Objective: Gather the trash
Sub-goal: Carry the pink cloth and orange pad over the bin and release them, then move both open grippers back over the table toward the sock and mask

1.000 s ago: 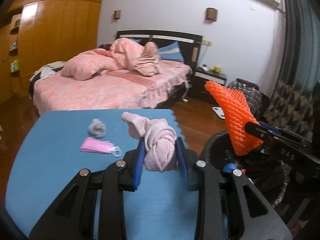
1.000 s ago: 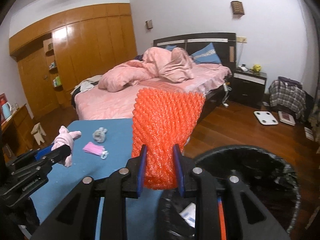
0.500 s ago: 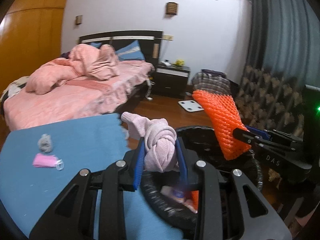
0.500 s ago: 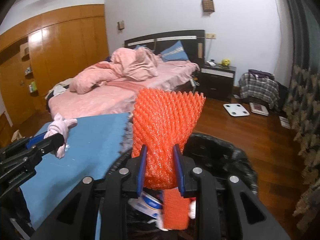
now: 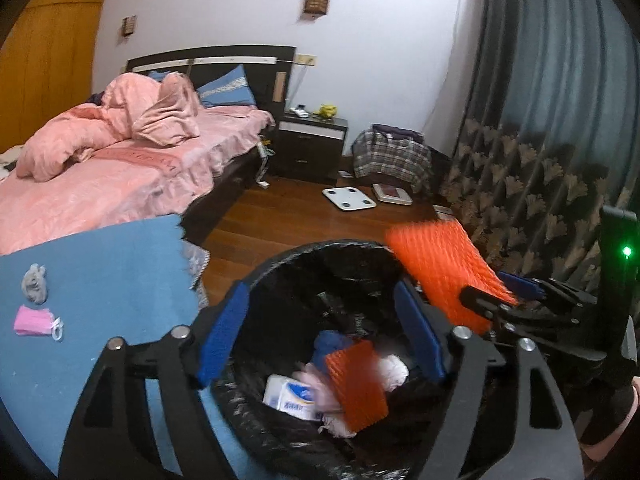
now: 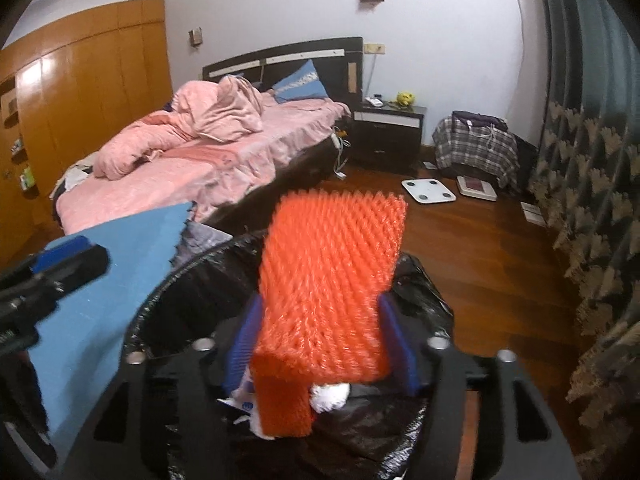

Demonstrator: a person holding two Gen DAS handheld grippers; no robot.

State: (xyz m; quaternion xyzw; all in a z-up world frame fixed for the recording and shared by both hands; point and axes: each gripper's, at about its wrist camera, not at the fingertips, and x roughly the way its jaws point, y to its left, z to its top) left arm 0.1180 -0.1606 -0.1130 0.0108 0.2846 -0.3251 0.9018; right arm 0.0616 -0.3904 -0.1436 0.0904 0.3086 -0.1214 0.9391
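My left gripper [image 5: 324, 332] is open and empty above the black-lined trash bin [image 5: 280, 264]. The pink knotted cloth [image 5: 394, 372] lies blurred inside the bin beside an orange foam net piece [image 5: 356, 386] and a tissue pack [image 5: 290, 396]. My right gripper [image 6: 320, 344] hangs over the same bin [image 6: 160, 292]; its jaws have spread and the orange foam net [image 6: 332, 280] still stands between them, seemingly loose. That net also shows in the left wrist view [image 5: 440, 264]. A grey wad [image 5: 35, 284] and a pink mask [image 5: 34, 320] lie on the blue table [image 5: 100, 280].
A pink bed [image 5: 120, 168] stands behind the table. A nightstand [image 5: 312, 148], a plaid bag [image 5: 390, 156] and a white scale [image 5: 349, 199] are on the wooden floor. Curtains [image 5: 560, 120] hang at the right.
Both grippers moved from the table to over the bin. My left gripper opened and dropped the pink cloth in. My right gripper's jaws widened around the orange net.
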